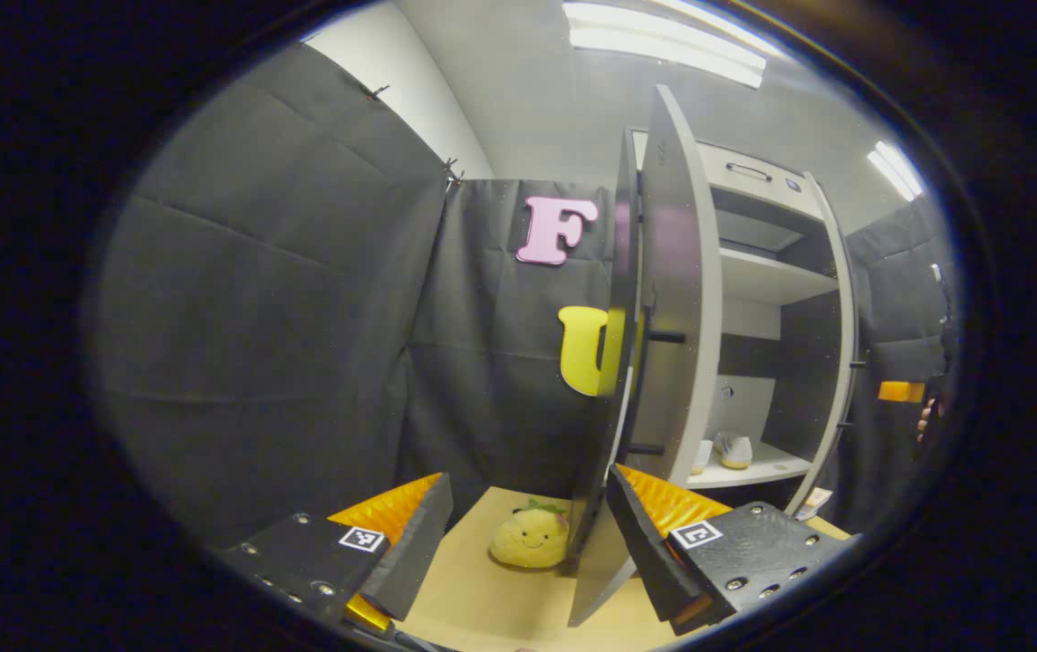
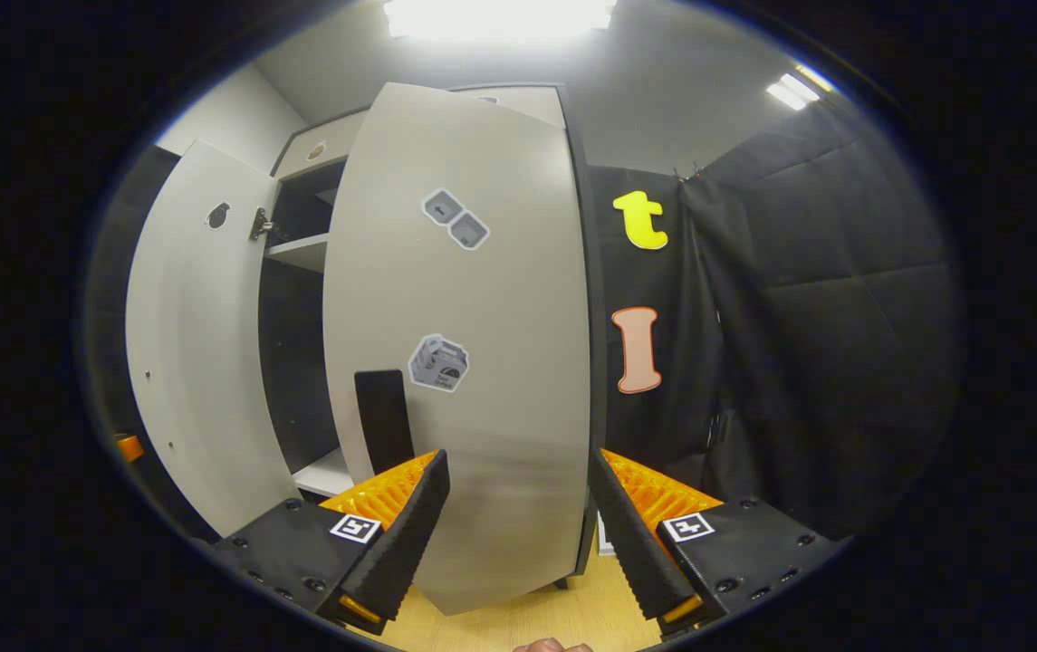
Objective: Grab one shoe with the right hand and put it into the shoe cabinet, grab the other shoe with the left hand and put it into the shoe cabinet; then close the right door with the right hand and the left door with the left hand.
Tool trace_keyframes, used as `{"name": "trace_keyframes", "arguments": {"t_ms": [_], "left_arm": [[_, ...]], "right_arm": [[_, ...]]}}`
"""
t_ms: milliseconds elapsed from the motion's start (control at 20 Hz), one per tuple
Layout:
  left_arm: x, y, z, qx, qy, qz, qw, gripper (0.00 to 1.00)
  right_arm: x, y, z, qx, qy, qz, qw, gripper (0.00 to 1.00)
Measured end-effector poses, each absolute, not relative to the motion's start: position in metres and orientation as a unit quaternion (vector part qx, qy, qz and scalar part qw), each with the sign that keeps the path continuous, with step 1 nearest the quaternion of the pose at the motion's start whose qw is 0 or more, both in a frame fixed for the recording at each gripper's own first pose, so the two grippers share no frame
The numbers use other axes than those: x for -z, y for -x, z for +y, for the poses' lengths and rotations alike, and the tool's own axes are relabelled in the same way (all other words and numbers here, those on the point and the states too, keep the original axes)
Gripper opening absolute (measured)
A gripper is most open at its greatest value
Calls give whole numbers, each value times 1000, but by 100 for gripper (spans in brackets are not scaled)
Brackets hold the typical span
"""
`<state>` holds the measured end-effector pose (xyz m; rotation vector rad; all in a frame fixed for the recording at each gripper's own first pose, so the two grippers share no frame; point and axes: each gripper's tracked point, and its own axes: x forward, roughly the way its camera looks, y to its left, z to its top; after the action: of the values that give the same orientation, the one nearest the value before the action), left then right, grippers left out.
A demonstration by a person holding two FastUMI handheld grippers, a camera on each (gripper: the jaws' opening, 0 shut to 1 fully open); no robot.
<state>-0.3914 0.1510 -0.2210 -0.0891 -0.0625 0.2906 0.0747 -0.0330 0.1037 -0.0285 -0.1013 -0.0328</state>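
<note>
Left gripper view: left gripper [image 1: 525, 525] gapes beside left door [image 1: 663, 299]; right gripper [image 2: 516, 507], likewise spread, seemingly faces right door [image 2: 473, 344].

Shoe cabinet [image 1: 758, 172]: tall, pale grey w/ dark interior, several shelves, standing at approx 2 o'clock in left gripper view. Two shoes [image 1: 726, 450], light-coloured w/ pale soles, sit side by side on its bottom shelf [image 1: 753, 471], toward 4 o'clock. Left door [image 1: 676, 299] stands wide open, seen nearly edge-on at centre; in right gripper view the right door [image 2: 473, 335] is swung nearly shut, grey face w/ stickers and a dark handle [image 2: 384, 418] low on its left edge, centre frame.
</note>
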Motion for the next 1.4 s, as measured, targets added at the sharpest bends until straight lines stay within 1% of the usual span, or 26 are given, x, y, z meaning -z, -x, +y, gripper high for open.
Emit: {"name": "trace_keyframes", "arguments": {"t_ms": [100,150,200,250,300,350,600,800,1150,1300,1400], "left_arm": [[204,384,167,-140,31,-45,989,100],[196,377,169,-127,28,-47,990,100],[189,370,171,-115,24,-47,992,97],[181,363,175,-108,19,-53,993,97],[171,356,178,-102,14,-62,993,100],[164,348,180,-91,10,-66,994,100],[159,307,173,-36,-7,-60,998,100],[158,281,148,9,2,-54,999,100],[159,279,133,15,-4,-43,999,100],[159,276,115,27,-4,-37,999,100],[155,274,98,37,-27,-39,998,100]], "right_arm": [[-99,-74,-42,31,10,-43,999,97],[-95,-75,-44,33,10,-39,999,96],[-92,-72,-44,33,10,-36,999,96],[-91,-70,-44,33,11,-33,999,98],[-90,-67,-44,34,12,-32,999,98],[-89,-64,-45,36,14,-32,999,98],[-71,-48,-43,40,5,-20,999,98],[-55,-35,-47,49,-11,-2,999,98],[-36,-17,-65,70,-37,12,997,98],[-29,-16,-68,71,-49,14,996,98],[-26,-17,-65,68,-58,14,996,98]]}}
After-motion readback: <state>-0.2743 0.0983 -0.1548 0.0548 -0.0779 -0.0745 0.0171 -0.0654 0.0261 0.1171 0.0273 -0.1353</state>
